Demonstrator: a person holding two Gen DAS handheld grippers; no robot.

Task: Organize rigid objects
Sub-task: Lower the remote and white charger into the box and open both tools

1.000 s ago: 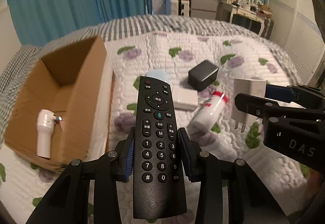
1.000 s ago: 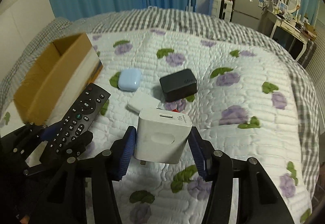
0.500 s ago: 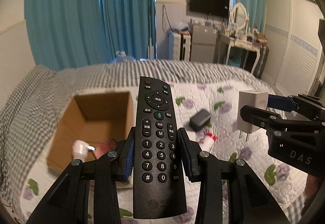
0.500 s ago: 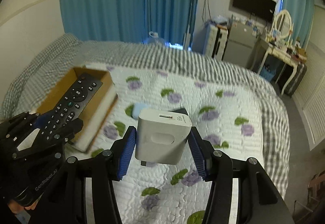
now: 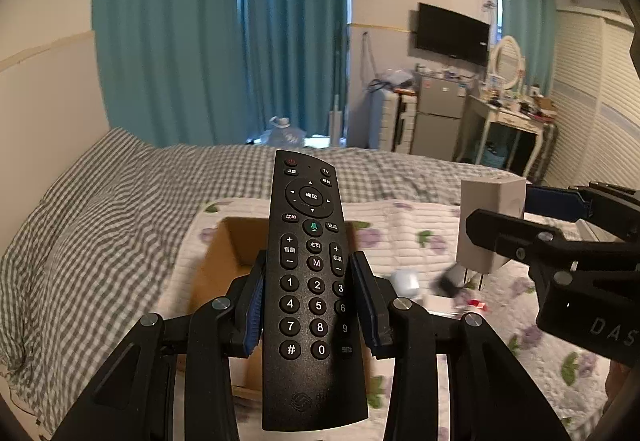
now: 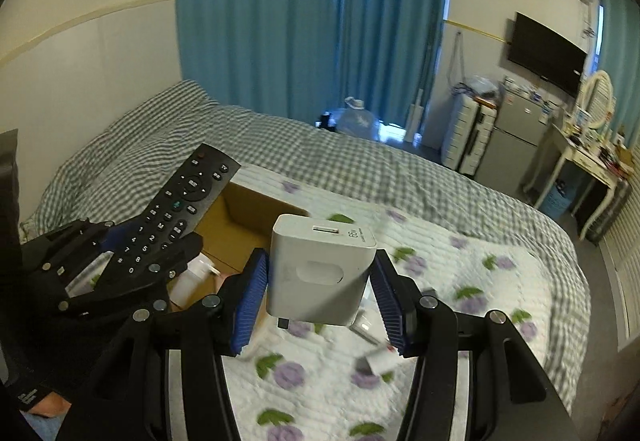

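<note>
My left gripper [image 5: 312, 301] is shut on a black remote control [image 5: 312, 281], held high above the open cardboard box [image 5: 224, 265]; the remote also shows in the right wrist view [image 6: 176, 213]. My right gripper [image 6: 320, 289] is shut on a white charger plug [image 6: 320, 269], prongs down, just right of the box [image 6: 248, 225]; the charger also shows in the left wrist view [image 5: 488, 221]. A white bottle [image 6: 192, 277] lies inside the box.
On the floral quilt [image 6: 440, 301] lie a light blue case [image 5: 404, 281], a dark box [image 5: 448, 281], a flat white box [image 6: 366, 325] and a blurred red-capped bottle [image 5: 476, 305]. Grey checked bedding [image 5: 80, 241] lies to the left. A dresser and fridge stand at the far right.
Both grippers have risen and tilted up with their objects. The view swung from the quilt to the room, and the box now sits directly under the remote.
</note>
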